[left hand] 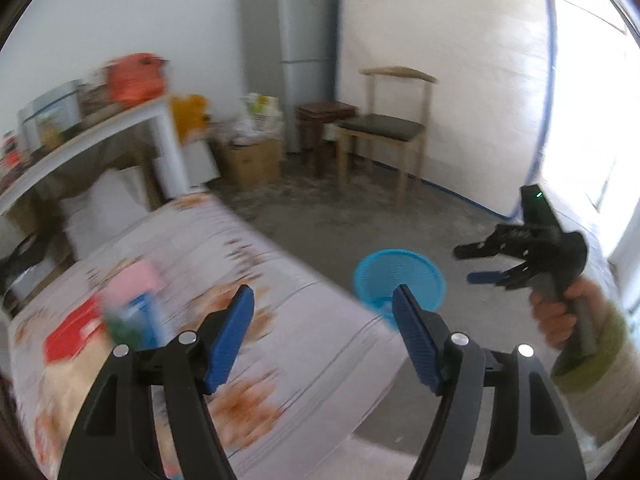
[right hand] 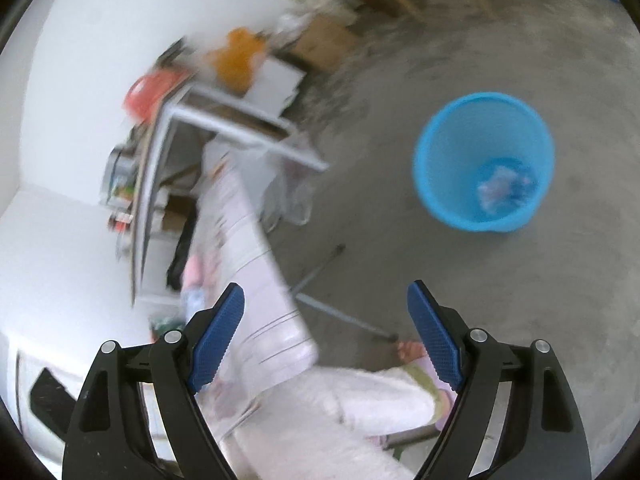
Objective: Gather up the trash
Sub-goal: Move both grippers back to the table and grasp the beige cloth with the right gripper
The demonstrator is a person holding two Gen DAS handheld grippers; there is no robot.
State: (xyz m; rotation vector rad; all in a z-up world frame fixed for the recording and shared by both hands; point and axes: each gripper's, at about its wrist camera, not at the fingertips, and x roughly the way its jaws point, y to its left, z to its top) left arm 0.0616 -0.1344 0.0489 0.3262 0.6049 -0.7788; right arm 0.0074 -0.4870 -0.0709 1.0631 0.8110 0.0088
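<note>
grippers [left hand: 323, 308] [right hand: 325, 306] agape, level, empty

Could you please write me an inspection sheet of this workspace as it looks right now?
Surface: table under a white floral cloth; grey concrete floor.
Job's things: blue bin on the floor beside the table, with crumpled trash at its bottom; blurred red, pink and blue items on the table, identity unclear.
Clutter: loaded white shelf, cardboard box with bags.
Grippers: left gripper open, empty, over the table edge; right gripper open, empty, held above the floor near the bin.
Cables: nothing seen.
Surroundings: fridge, wooden chair, dark stool, white walls.
</note>
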